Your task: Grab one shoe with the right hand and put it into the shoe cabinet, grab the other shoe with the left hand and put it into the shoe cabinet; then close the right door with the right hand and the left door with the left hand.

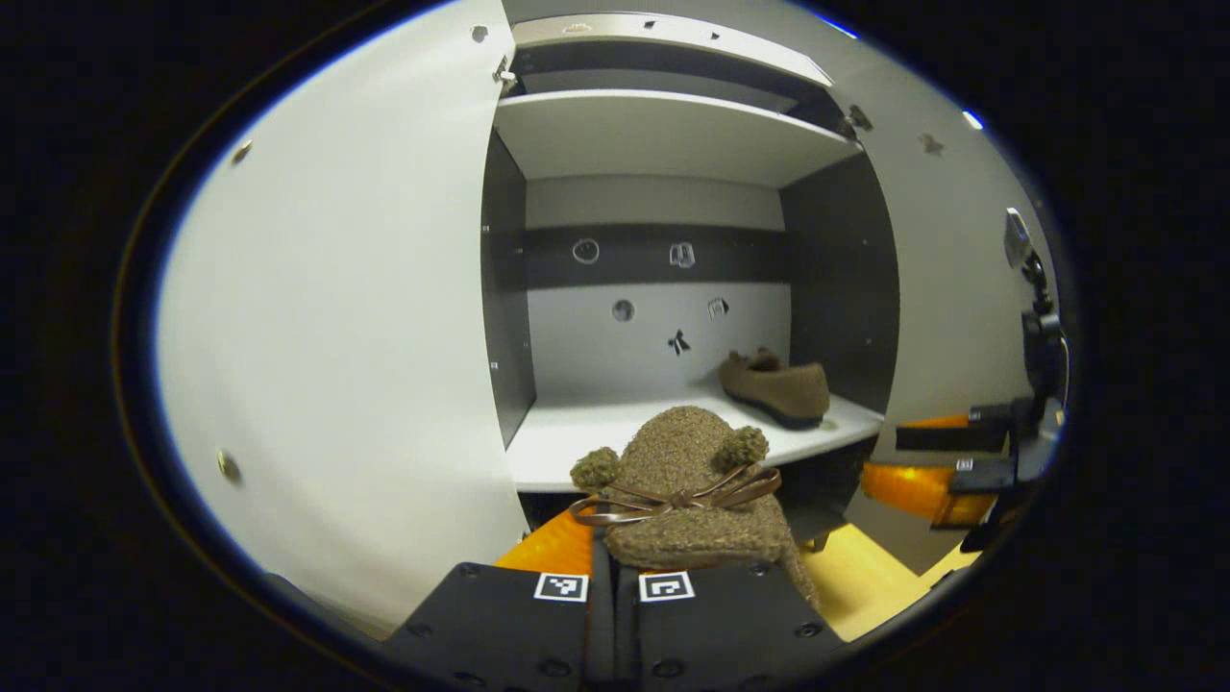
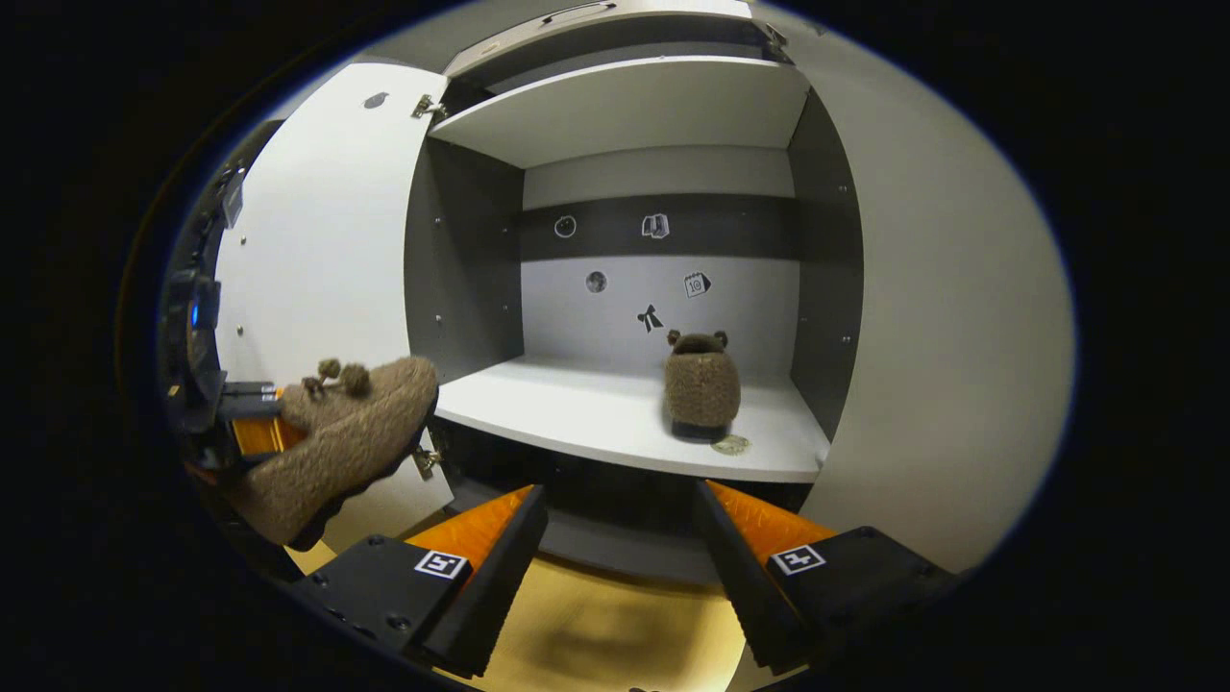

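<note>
Left gripper view, lower centre: left gripper (image 1: 615, 567) pinching fuzzy brown slipper with ribbon bow (image 1: 687, 490), before white cabinet shelf (image 1: 577, 437). Second fuzzy brown slipper (image 2: 702, 387) on shelf. Right gripper (image 2: 620, 538) spread, empty. Risk: catching shelf edge, slipping out.

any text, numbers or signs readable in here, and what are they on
No readable words.
Stickers on the cabinet back wall: small picture icons; one calendar-like icon carries digits too small to read.
Square coded markers, no text, on the left gripper and right gripper.
</note>
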A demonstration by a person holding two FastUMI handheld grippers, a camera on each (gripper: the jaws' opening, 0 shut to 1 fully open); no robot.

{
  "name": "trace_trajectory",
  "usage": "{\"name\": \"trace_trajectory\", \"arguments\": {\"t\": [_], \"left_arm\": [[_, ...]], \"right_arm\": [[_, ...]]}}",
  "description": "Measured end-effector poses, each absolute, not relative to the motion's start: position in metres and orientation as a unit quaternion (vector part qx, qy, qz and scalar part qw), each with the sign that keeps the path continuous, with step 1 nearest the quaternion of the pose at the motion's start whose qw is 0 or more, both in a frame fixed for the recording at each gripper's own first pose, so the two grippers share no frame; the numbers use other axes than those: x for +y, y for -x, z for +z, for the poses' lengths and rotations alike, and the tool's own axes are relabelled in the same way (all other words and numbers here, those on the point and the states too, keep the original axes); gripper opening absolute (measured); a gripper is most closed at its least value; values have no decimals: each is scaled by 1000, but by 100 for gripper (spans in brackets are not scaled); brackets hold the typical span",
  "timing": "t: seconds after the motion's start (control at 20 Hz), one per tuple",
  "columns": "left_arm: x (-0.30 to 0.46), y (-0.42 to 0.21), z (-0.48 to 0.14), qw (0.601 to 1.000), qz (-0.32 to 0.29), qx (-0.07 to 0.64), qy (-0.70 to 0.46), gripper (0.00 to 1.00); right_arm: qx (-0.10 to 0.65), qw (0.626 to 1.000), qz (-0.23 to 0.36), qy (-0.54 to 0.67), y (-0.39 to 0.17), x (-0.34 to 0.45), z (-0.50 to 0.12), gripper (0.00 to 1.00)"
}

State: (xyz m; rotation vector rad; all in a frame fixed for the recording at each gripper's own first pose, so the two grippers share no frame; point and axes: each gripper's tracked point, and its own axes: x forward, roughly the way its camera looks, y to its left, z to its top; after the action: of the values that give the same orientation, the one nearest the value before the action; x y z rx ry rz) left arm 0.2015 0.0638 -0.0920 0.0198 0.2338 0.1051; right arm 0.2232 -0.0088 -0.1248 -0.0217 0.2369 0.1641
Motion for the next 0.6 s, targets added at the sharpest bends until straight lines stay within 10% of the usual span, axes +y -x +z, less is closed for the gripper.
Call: {"name": "trace_trajectory", "arguments": {"t": [0.6], "left_arm": [[84, -386, -58, 992, 69, 104, 19, 5]], "right_arm": [[79, 988, 130, 34, -264, -2, -95, 98]]}}
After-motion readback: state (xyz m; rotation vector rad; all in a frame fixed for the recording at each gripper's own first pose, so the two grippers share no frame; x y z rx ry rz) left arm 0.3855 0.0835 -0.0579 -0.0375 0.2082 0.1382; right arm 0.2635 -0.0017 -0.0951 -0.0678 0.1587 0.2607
